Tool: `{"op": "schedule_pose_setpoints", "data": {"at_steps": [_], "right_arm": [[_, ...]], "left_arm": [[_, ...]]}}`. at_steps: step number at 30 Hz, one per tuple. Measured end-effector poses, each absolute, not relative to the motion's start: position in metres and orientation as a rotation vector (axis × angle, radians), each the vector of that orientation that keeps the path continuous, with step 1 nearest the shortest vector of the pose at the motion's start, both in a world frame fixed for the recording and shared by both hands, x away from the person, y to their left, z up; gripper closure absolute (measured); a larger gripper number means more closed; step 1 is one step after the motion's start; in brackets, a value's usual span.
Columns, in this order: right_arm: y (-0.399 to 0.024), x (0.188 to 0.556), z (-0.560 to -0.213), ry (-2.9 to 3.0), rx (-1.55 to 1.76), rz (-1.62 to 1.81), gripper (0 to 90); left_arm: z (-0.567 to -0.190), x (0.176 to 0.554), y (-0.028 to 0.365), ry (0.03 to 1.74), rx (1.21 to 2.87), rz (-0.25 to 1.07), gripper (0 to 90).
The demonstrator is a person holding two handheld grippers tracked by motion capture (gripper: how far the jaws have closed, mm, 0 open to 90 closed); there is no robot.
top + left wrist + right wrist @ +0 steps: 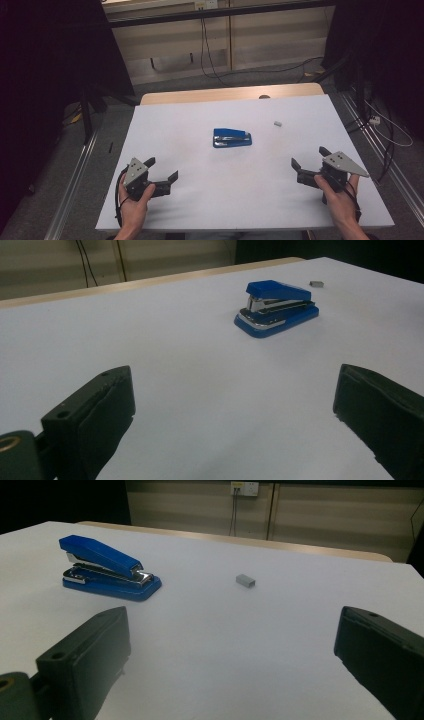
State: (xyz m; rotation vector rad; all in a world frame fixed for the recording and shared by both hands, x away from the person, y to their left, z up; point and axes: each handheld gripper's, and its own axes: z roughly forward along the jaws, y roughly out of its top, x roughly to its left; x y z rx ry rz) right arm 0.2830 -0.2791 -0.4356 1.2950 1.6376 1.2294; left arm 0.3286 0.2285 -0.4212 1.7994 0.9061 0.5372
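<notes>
Blue stapler (232, 138) w/ no legible label sits betw. left gripper (162, 172) & right gripper (308, 162), fingers apart.

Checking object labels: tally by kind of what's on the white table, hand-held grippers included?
Blue metal-and-plastic stapler: 1
Small grey block of staples: 1
Black hand-held grippers, fingers open: 2 (left, right)
Total: 4

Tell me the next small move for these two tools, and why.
Probably bring the right tool forward to the small grey staple block, which lies nearer to it than the blue stapler does. Both tools are open and hold nothing, and the left tool sits farther from the block.
</notes>
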Motion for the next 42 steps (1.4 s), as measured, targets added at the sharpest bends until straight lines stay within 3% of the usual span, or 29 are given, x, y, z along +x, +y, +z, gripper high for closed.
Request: {"op": "schedule_pose_setpoints", "data": {"at_steps": [42], "right_arm": [[-0.263, 0.286, -0.437, 1.697, 1.274, 1.252, 0.0]], "left_arm": [[-0.420, 0.327, 0.235, 0.926, 1.798, 0.541, 3.8]]}}
